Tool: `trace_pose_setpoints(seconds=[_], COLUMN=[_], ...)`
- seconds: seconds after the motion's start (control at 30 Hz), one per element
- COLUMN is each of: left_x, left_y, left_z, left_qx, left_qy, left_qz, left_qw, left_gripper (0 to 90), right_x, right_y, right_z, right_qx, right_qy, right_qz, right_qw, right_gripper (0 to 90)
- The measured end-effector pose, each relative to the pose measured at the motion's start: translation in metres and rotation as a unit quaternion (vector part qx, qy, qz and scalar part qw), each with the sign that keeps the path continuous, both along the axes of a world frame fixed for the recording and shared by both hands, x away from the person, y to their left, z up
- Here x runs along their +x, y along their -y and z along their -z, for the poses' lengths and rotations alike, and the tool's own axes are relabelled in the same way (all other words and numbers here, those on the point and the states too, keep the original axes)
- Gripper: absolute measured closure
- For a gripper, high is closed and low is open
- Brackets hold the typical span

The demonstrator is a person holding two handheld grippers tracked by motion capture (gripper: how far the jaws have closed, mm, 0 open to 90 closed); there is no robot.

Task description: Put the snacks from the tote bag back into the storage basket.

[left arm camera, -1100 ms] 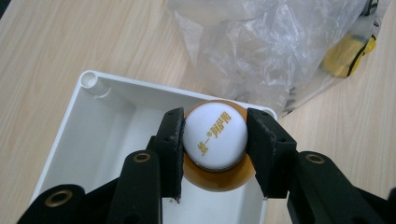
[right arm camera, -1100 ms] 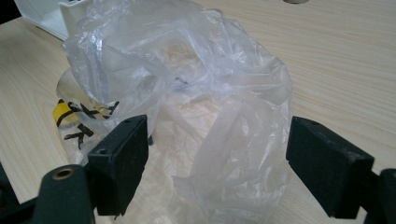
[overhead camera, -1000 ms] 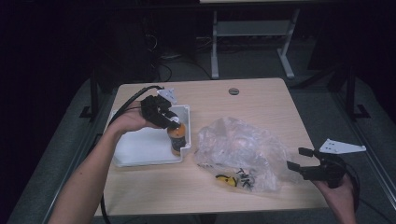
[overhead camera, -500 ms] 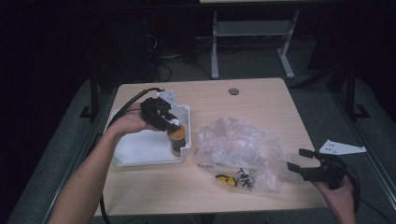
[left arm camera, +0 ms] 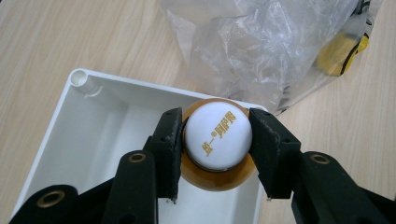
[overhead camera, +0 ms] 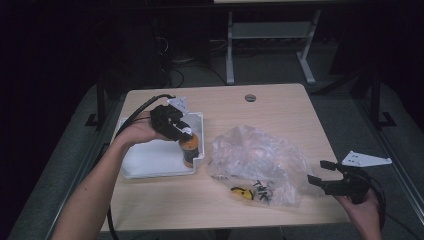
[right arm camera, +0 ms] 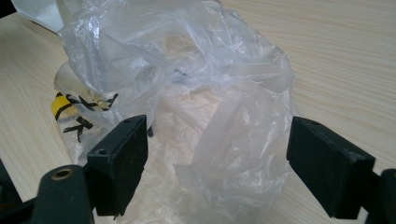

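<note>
Our bottle (left arm camera: 215, 142), amber with a white cap, stands upright in the white tray (overhead camera: 150, 162), in the tray's corner nearest the plastic bag (overhead camera: 257, 165). Our left gripper (left arm camera: 215, 140) brackets the cap from above; its jaws have just been opening, and a thin gap shows at each pad, so we judge the bottle released and set down since a second ago. The tray lies along the bench's left edge. Our right gripper (right arm camera: 217, 172) waits wide open, empty, at the bag's near right side, the bag's yellow item (overhead camera: 241, 192) close by.
</note>
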State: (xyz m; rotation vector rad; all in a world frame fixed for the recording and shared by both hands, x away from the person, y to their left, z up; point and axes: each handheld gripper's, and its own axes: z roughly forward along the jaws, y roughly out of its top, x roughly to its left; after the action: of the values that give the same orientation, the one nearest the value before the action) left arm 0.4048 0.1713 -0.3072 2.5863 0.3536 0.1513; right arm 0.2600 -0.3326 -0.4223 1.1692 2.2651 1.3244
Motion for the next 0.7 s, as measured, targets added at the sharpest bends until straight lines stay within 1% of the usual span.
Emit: trace_pose_setpoints(seconds=[0.03,0.07,0.23,0.33,0.4,0.5,0.7], left_x=[0.0003,-0.0001,0.0002,0.0003,-0.0001,-0.0003,-0.0015], left_y=[-0.0003,-0.0006,-0.0027,-0.0029,-0.0021,-0.0013,-0.0009], left_z=[-0.0002,0.0001,-0.0007,-0.0015,-0.0010,-0.0007,-0.0024], left_qx=[0.001,-0.001,-0.008,-0.010,-0.011,-0.012,-0.019], left_qy=[0.002,0.000,-0.001,-0.004,-0.010,-0.012,-0.010], left_qz=[0.000,-0.002,-0.007,-0.005,-0.006,-0.008,-0.009], left_qw=[1.0000,1.0000,0.9999,0.9999,0.9999,0.9998,0.9997], left_gripper=[54.9,54.3,50.9,49.0,45.9,41.6,36.6], right_x=[-0.0002,-0.0005,-0.0015,-0.0016,-0.0015,-0.0017,-0.0013], right_y=[0.0002,0.0001,0.0006,0.0005,0.0003,-0.0001,-0.0002], right_z=[0.0000,0.0002,0.0003,0.0003,0.0004,0.0004,0.0010], right_qx=[-0.001,0.000,0.001,0.000,-0.001,-0.002,-0.004], right_qy=[0.000,0.000,-0.001,-0.002,-0.002,-0.002,-0.004], right_qz=[-0.001,0.000,0.002,0.002,0.002,0.003,0.001], right_qw=[1.0000,1.0000,1.0000,1.0000,1.0000,1.0000,1.0000], right_gripper=[19.9,19.9,19.9,19.9,19.9,19.9,19.9])
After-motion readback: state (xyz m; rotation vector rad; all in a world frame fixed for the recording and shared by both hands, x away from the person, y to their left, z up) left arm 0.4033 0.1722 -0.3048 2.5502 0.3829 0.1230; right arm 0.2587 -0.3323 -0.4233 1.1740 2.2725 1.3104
